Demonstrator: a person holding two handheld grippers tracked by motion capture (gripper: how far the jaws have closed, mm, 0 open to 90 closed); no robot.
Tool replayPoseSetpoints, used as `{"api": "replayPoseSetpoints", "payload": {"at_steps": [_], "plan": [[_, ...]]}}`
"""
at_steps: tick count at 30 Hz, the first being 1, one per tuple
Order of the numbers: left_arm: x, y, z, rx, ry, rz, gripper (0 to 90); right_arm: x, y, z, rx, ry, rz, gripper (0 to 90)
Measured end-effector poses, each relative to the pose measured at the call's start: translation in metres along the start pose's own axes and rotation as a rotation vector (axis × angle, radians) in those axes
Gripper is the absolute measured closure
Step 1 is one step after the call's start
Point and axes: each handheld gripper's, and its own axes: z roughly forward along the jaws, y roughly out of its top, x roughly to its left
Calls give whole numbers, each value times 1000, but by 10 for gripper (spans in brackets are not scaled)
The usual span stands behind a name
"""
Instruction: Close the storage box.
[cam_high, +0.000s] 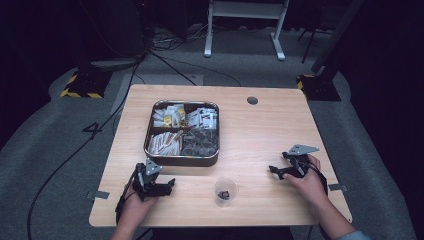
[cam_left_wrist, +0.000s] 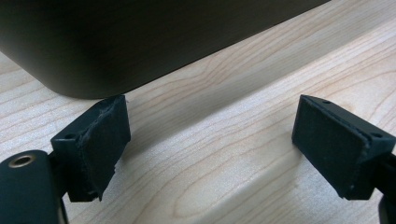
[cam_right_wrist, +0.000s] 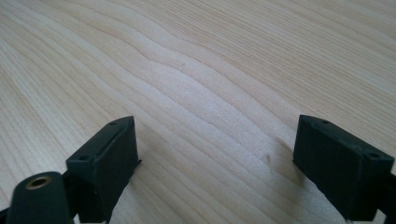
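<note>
A: What's the biggest thing here?

B: The wooden surface (cam_high: 260, 130), pale with a wavy grain. On its left-centre part stands a metal tray (cam_high: 150, 131) with rounded corners, split into four compartments: paper sachets in the far two, stick-like packets near left, dark wrapped pieces near right.

A: And nearer the person?

B: A small clear plastic cup (cam_high: 225, 191) stands upright at the near middle, just this side of the tray's near right corner and apart from it. Something small and dark lies in its bottom; what it is, I can't tell.

A: Where are the hands?

B: The left tongs (cam_high: 169, 186) sit at the near left, just near of the tray and left of the cup. In the left gripper view the jaws stand wide with only bare wood between them, and the tray's dark wall (cam_left_wrist: 140, 42) is close ahead, almost at the tip of one pad.

A: The other side?

B: The right tongs (cam_high: 276, 171) rest low at the near right, well apart from the cup, pointing left. Their jaws are spread wide too, holding nothing, bare grain between them in the right gripper view (cam_right_wrist: 215, 158)
</note>
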Motion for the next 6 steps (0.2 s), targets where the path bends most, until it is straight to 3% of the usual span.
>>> {"api": "replayPoseSetpoints", "payload": {"at_steps": [6], "plan": [[0, 0, 0, 2, -1, 0, 118, 0, 1, 1, 0, 1, 3, 132]]}}
